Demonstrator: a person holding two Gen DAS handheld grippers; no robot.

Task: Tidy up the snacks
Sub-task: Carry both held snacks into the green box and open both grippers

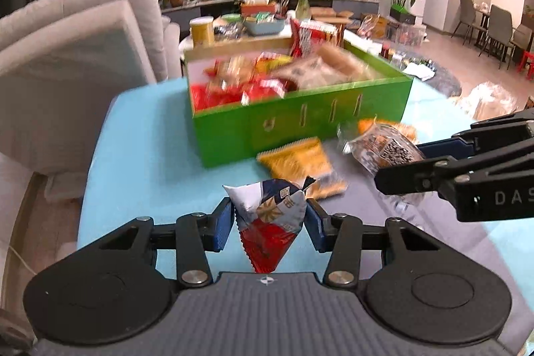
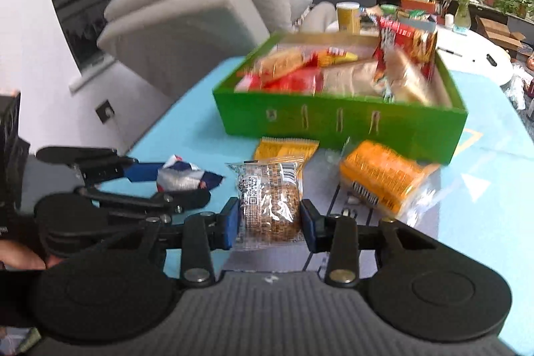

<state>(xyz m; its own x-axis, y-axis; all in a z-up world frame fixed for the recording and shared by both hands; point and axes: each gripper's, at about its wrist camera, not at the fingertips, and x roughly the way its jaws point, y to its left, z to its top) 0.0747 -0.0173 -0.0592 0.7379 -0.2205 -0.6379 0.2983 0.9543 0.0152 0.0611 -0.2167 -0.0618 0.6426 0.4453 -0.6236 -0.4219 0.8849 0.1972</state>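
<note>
My left gripper (image 1: pixel 268 219) is shut on a blue, white and red snack packet (image 1: pixel 270 219) and holds it above the table; it also shows in the right wrist view (image 2: pixel 183 177). My right gripper (image 2: pixel 269 216) is shut on a clear-wrapped brown grain cake (image 2: pixel 268 206), seen in the left wrist view (image 1: pixel 383 152) to the right. A green box (image 1: pixel 300 119) full of snacks stands ahead of both; it also shows in the right wrist view (image 2: pixel 333 122). A yellow packet (image 1: pixel 300 162) and an orange packet (image 2: pixel 380 175) lie on the table before the box.
The table has a light blue cover (image 1: pixel 150 139). A grey sofa (image 1: pixel 83 55) stands to the left. A further white table (image 2: pixel 474 52) with a yellow tub (image 1: pixel 202 30) and other goods lies behind the box. Plants line the back wall.
</note>
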